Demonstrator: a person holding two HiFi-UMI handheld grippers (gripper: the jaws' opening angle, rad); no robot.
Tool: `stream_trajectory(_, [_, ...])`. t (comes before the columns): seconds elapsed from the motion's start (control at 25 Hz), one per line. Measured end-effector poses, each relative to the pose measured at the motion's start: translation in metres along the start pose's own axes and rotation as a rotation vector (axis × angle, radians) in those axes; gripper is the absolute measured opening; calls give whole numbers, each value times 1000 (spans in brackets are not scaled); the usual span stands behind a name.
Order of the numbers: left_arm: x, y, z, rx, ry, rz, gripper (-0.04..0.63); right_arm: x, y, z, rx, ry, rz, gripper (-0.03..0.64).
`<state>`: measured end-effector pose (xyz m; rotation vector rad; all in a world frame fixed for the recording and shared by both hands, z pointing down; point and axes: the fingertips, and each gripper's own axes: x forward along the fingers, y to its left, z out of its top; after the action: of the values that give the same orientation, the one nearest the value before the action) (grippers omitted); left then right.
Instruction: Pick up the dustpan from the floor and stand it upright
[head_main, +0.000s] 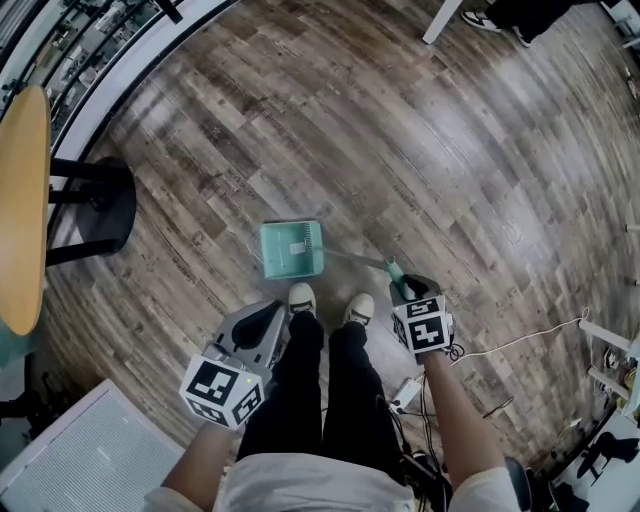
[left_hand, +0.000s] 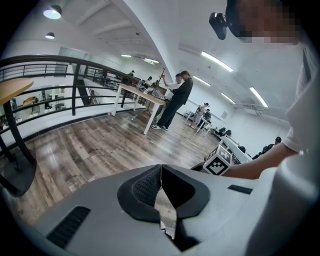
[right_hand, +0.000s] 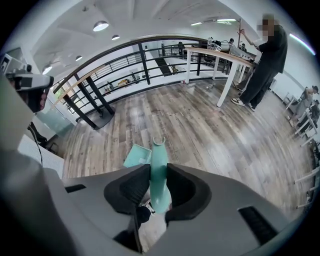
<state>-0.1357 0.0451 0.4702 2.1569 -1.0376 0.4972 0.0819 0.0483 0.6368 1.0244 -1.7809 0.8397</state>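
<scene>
Broadly, the pick-up looks done and the standing-up is only partly there. Across the wide wooden floor (head_main: 400, 150), the teal dustpan (head_main: 292, 250) sits near the middle of the head view, just beyond the person's shoes (head_main: 302, 298). Its pan is low by the floor, though whether it touches cannot be told. Its long handle (right_hand: 159, 165) slants up and to the right into the right gripper (head_main: 408, 290). The right gripper view shows those jaws clamped on the handle a little below its hooked tip, so the dustpan is raised off its side but seems to lean rather than stand. What probably remains is bringing the handle vertical, settling the pan flat and letting go.

The left gripper (left_hand: 161, 177) hangs near the person's left leg, its jaws pressed together with nothing between them, playing no part.

No brand or readable writing shows. The cubes carry only black-and-white square markers, and a small pale mark inside the pan is too small to read.
</scene>
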Motion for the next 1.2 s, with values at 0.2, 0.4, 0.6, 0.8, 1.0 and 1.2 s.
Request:
stream_trajectory(0.2, [-9, -2, -2, -5, -4, 0, 25, -3, 14, 7, -3, -11, 21, 117])
stream_trajectory(0.4, [-19, 4, -2, -9, -17, 15, 25, -3, 35, 13, -7, -18, 55, 114])
stream_trajectory(0.6, [-27, 7, 2, -7, -28, 24, 25, -7, 48, 22, -16, -37, 76, 110])
stream_trajectory(0.8, [-33, 11, -7, -17, -24, 29, 25, -7, 68, 27, -12, -49, 108, 103])
stream_trajectory(1.0, [-39, 14, -10, -21, -30, 28, 25, -9, 88, 34, 4, -67, 149, 86])
stream_trajectory(1.2, [-43, 18, -13, -28, -35, 36, 25, -7, 104, 41, -16, -80, 180, 70])
